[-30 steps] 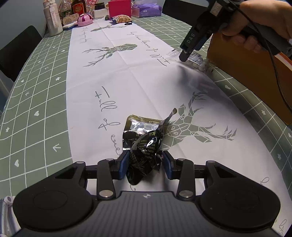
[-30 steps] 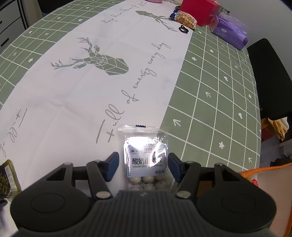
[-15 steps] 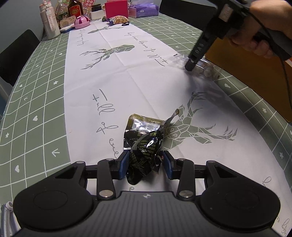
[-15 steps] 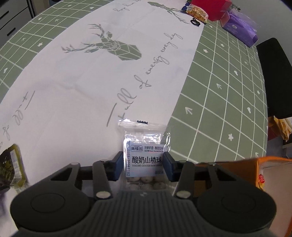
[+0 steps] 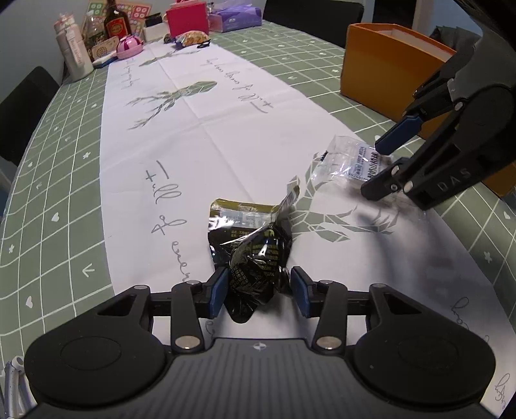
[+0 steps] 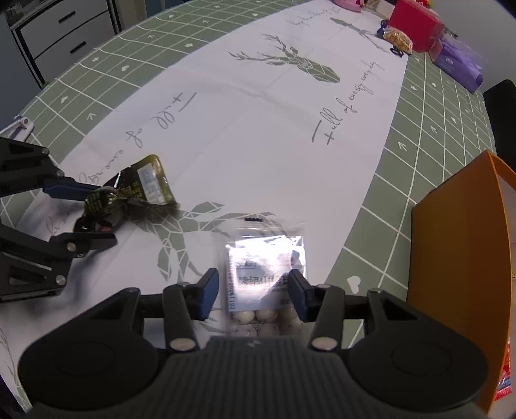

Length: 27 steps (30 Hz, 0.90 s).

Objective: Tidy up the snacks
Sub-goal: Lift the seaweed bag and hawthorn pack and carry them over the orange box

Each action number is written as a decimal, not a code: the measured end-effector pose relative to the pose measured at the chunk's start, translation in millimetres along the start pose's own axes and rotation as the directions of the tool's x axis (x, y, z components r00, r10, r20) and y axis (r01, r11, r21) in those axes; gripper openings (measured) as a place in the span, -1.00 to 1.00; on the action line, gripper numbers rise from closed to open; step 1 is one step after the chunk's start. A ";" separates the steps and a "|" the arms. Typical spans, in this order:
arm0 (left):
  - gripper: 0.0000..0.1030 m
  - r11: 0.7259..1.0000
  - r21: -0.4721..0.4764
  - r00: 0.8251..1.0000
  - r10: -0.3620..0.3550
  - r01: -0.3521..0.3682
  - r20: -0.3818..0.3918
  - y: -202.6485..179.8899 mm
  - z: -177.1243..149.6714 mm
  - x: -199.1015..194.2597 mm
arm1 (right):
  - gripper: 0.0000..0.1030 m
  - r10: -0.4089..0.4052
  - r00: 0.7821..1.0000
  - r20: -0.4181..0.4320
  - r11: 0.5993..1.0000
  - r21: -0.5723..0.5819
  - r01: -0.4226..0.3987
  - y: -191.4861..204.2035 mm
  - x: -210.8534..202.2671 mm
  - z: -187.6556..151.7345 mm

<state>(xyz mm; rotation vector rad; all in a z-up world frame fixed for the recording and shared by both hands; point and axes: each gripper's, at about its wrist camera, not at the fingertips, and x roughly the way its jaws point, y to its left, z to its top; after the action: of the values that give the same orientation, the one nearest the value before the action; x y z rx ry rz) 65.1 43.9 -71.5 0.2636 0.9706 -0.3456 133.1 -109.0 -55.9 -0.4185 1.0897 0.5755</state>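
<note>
A crumpled black snack packet [image 5: 258,267] rests on the white deer-print runner [image 5: 200,138], over a flat black-and-gold packet. My left gripper [image 5: 259,293] straddles it. Its jaws are opening, and a gap shows at the right pad. A clear packet of white coated balls [image 6: 264,267] sits between the jaws of my right gripper [image 6: 253,298], which are opening too, leaving a gap at the left pad. In the left wrist view the clear packet [image 5: 348,158] and right gripper [image 5: 387,161] are at the right, over the deer print. The black packet [image 6: 135,190] and left gripper [image 6: 80,216] show at the left of the right wrist view.
An open orange box [image 5: 387,71] stands on the green checked cloth, just right of the right gripper [image 6: 458,258]. At the table's far end are a red box [image 5: 187,19], a purple tissue pack [image 5: 235,19] and bottles [image 5: 74,51]. A black chair [image 5: 22,106] is at the left.
The right gripper shut on the clear packet, carried it nearer beside the orange box, and its jaws have now widened. The left jaws have widened off the black packet.
</note>
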 end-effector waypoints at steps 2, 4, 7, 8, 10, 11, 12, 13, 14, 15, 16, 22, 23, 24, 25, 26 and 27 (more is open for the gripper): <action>0.30 1.000 0.007 1.000 0.005 -0.005 0.028 -0.2 -1.2 -4.2 | 0.38 -0.009 0.999 0.048 1.000 0.030 0.008 -2.2 -5.5 -6.6; 0.49 1.000 0.006 0.998 0.025 -0.025 0.057 1.2 -1.6 -7.4 | 0.38 -0.001 0.999 0.046 0.999 0.054 -0.002 -5.7 -3.7 -14.0; 0.49 1.000 -0.005 0.996 0.026 -0.025 0.080 3.7 0.2 -8.7 | 0.39 0.007 0.999 0.032 0.998 0.060 -0.009 -10.6 2.6 -24.6; 0.49 1.000 -0.005 0.996 0.019 -0.019 0.083 4.0 0.2 -8.6 | 0.39 0.006 0.999 0.036 0.998 0.064 -0.008 -11.8 3.9 -26.9; 0.50 1.000 0.007 0.996 0.016 -0.017 0.085 3.3 0.0 -6.9 | 0.39 0.011 0.999 0.033 0.997 0.080 -0.014 -16.9 8.4 -30.4; 0.51 1.000 0.012 0.996 0.020 -0.021 0.087 2.8 -0.2 -5.8 | 0.38 0.012 0.999 0.035 0.996 0.093 -0.015 -18.9 9.9 -31.2; 0.51 1.000 0.015 0.996 0.024 -0.025 0.089 2.2 0.1 -4.2 | 0.38 0.017 0.999 0.034 0.994 0.106 -0.020 -21.7 12.1 -32.7; 0.51 1.000 0.017 0.996 0.024 -0.026 0.090 1.7 0.3 -3.1 | 0.35 0.024 0.999 0.033 0.993 0.113 -0.027 -23.3 13.7 -33.3; 0.51 0.999 0.021 0.996 0.022 -0.024 0.089 1.1 0.7 -1.9 | 0.34 0.028 0.999 0.034 0.992 0.118 -0.032 -24.4 14.5 -33.9; 0.51 0.999 0.026 0.996 0.023 -0.025 0.087 0.4 1.1 -0.4 | 0.29 0.032 0.999 0.037 0.992 0.121 -0.036 -25.1 14.9 -34.2; 0.51 0.999 0.029 0.996 0.026 -0.029 0.084 -0.4 2.1 1.1 | 0.26 0.039 0.998 0.042 0.991 0.123 -0.044 -25.5 14.8 -34.7; 0.46 1.000 0.010 0.999 0.020 -0.020 0.043 1.8 4.9 12.1 | 0.25 0.041 0.996 0.073 0.992 0.116 -0.049 -25.1 15.5 -34.5; 0.45 1.000 0.001 0.999 0.018 -0.018 0.042 2.5 4.5 13.4 | 0.26 0.037 0.996 0.077 0.993 0.108 -0.045 -23.9 15.9 -34.4; 0.45 1.000 -0.010 0.999 0.010 -0.010 0.042 3.7 4.4 13.6 | 0.26 0.032 0.996 0.079 0.994 0.101 -0.040 -22.6 16.2 -34.1; 0.40 1.000 -0.021 0.999 0.003 -0.003 0.039 5.0 4.8 13.9 | 0.25 0.030 0.996 0.081 0.995 0.097 -0.038 -21.7 16.2 -34.2; 0.32 1.000 -0.030 0.999 -0.005 0.006 0.037 5.8 5.3 13.7 | 0.24 0.028 0.996 0.083 0.995 0.095 -0.036 -21.0 16.3 -33.9; 0.31 0.999 -0.035 0.999 -0.006 0.007 0.037 6.2 5.6 13.3 | 0.20 0.025 0.996 0.085 0.995 0.092 -0.033 -20.2 16.4 -33.6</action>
<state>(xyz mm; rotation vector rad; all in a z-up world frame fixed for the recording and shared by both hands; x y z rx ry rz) 78.7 45.2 -79.2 0.2211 0.9407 -0.3380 127.7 -140.5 -83.8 -0.2953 1.0397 0.5606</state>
